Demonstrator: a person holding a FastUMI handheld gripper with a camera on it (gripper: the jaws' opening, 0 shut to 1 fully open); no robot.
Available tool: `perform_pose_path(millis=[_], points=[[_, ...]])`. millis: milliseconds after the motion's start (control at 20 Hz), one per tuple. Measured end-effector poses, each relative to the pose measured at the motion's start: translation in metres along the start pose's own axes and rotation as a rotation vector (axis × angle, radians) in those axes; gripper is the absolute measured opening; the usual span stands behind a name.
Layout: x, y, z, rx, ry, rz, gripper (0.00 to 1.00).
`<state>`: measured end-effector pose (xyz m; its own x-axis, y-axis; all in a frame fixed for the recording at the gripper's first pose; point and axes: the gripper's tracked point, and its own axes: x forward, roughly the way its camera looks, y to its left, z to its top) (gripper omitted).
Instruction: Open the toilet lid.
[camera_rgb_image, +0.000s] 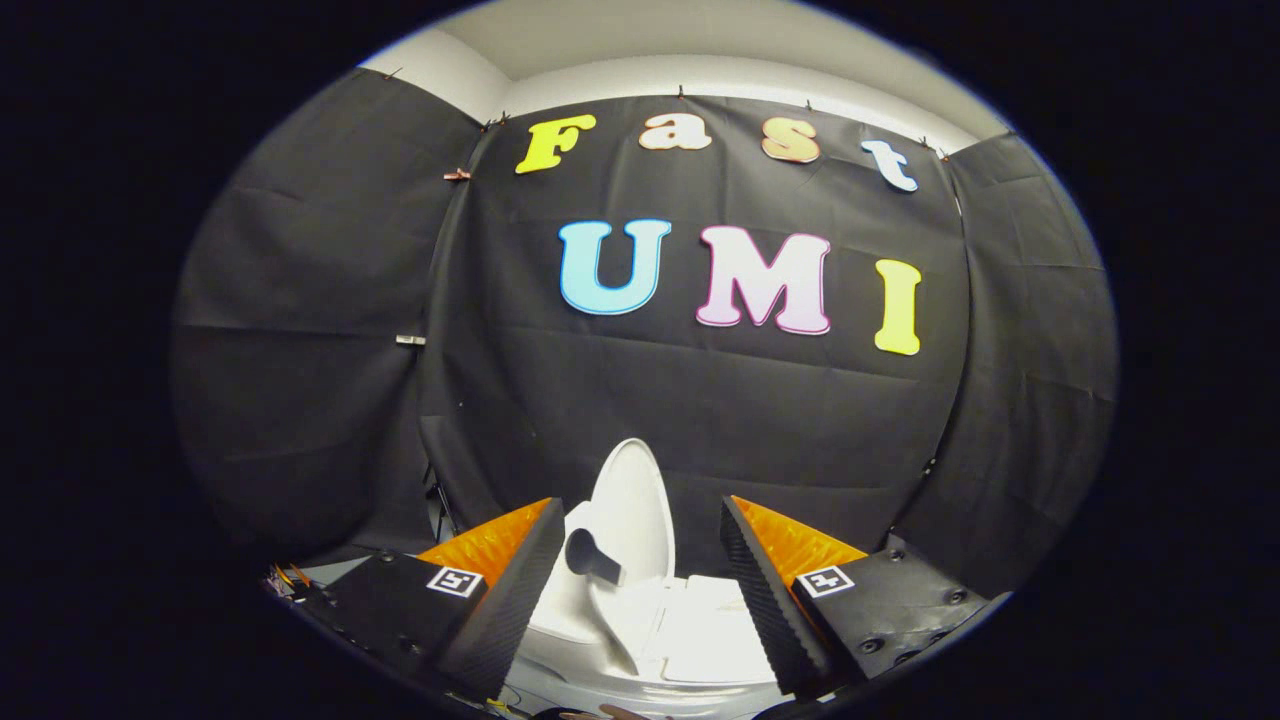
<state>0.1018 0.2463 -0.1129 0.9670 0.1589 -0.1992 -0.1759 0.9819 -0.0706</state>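
A white toilet (575, 620) stands low between my two fingers, against the black cloth wall. Its oval lid (632, 495) is raised and stands nearly upright, with a grey tab (590, 556) sticking out from its lower part. A flat white top of the toilet (715, 625) lies to the right of the lid. My gripper (641, 503) is open, with its black ribbed fingers (510, 600) spread wide to either side of the lid. Neither finger touches the lid, and nothing is held.
Black cloth walls (330, 400) close the booth on three sides, with a white ceiling (700, 40) above. Some coloured wires (285, 578) lie by the left finger's base. A thin dark stand leg (440, 500) shows near the left corner of the cloth.
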Motion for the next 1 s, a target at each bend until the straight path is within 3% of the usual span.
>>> perform_pose_path(millis=[550,1000], points=[[-0.091,-0.123,0.041,0.035,-0.056,-0.092,0.98],[-0.110,-0.150,0.043,0.065,-0.082,-0.118,0.98]])
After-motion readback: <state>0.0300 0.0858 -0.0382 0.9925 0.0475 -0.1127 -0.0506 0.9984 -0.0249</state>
